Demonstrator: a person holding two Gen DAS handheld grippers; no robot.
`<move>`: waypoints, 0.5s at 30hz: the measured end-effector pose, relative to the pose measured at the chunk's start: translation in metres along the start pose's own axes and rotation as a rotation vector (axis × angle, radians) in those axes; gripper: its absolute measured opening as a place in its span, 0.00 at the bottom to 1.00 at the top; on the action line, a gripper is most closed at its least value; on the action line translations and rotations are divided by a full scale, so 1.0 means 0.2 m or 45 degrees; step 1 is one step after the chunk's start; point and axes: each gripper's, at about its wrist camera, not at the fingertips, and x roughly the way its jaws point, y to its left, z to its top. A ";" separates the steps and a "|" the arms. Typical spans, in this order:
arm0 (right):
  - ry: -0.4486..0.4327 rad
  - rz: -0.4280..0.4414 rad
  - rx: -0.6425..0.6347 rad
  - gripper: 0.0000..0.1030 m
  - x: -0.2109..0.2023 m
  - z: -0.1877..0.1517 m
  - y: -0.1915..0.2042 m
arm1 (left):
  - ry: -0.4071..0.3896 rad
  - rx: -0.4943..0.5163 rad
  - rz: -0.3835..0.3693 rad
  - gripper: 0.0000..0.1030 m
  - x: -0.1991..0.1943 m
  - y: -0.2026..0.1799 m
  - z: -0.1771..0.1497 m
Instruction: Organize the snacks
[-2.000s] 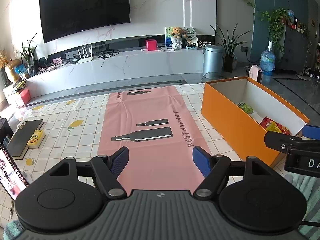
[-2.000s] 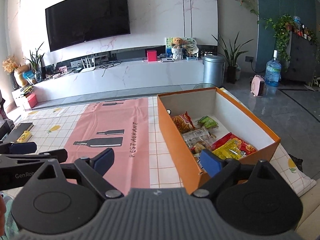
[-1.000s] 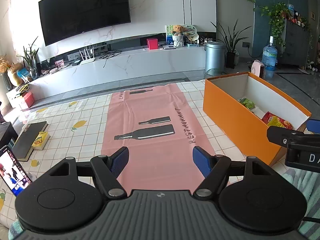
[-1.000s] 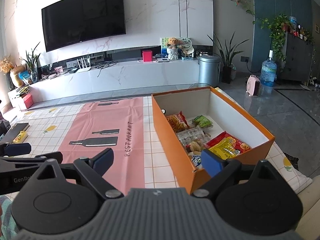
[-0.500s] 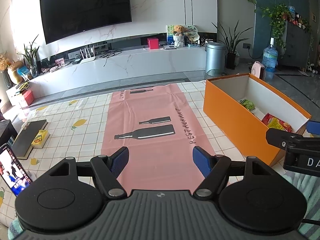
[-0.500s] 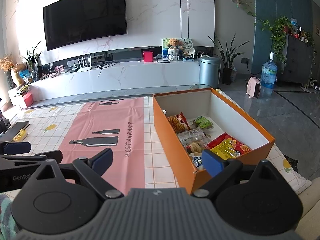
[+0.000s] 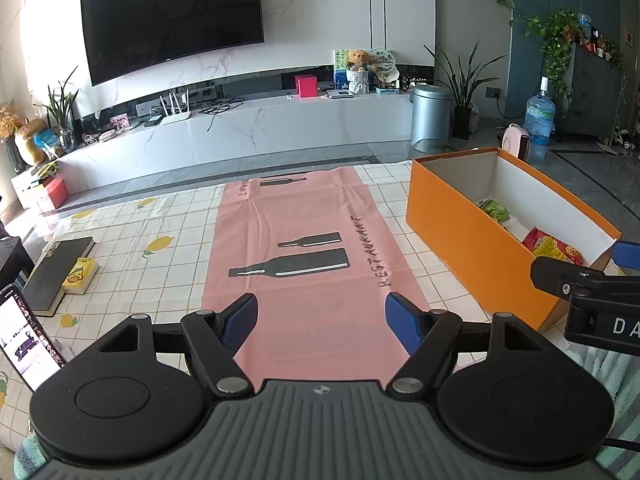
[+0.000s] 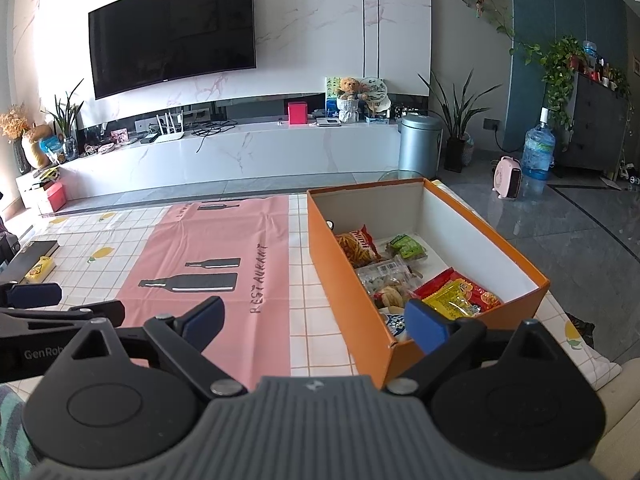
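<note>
Orange box [image 8: 352,280] (open-topped) of snacks [image 8: 400,276]

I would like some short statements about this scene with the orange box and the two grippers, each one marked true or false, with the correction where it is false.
1. Both grippers are open and hold nothing. True: the left gripper and the right gripper each have their jaws spread, with nothing between them.
2. The orange box is closed with a lid. False: it is open on top and the snacks show inside.
3. A green snack packet lies inside the box. True.
4. Snack packets lie scattered on the pink mat. False: the mat carries only printed bottles and lettering.
5. The red and yellow packet lies on the floor. False: it is in the box.
</note>
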 end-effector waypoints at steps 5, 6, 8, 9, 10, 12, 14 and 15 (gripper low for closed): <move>0.002 -0.001 0.002 0.91 0.00 0.00 0.00 | 0.004 -0.001 -0.001 0.83 0.00 0.00 0.00; 0.002 -0.002 0.004 0.91 0.00 0.00 0.00 | 0.004 -0.001 -0.001 0.83 0.00 0.00 0.00; 0.002 -0.003 0.007 0.91 -0.01 0.00 0.00 | 0.003 -0.002 -0.001 0.83 0.00 0.00 0.00; 0.002 -0.003 0.008 0.91 -0.01 0.00 0.00 | 0.003 -0.002 -0.001 0.83 0.00 0.00 0.00; 0.002 -0.002 0.009 0.91 -0.01 0.00 0.00 | 0.003 -0.001 -0.002 0.83 0.00 0.00 0.00; 0.003 -0.002 0.009 0.91 -0.01 0.00 0.00 | 0.004 0.000 -0.001 0.83 0.00 0.00 -0.01; 0.002 -0.002 0.009 0.91 -0.01 0.00 0.00 | 0.004 0.003 0.002 0.83 0.00 0.00 0.00; 0.002 -0.002 0.009 0.91 -0.01 0.00 0.00 | 0.004 0.004 0.004 0.83 -0.01 -0.01 -0.01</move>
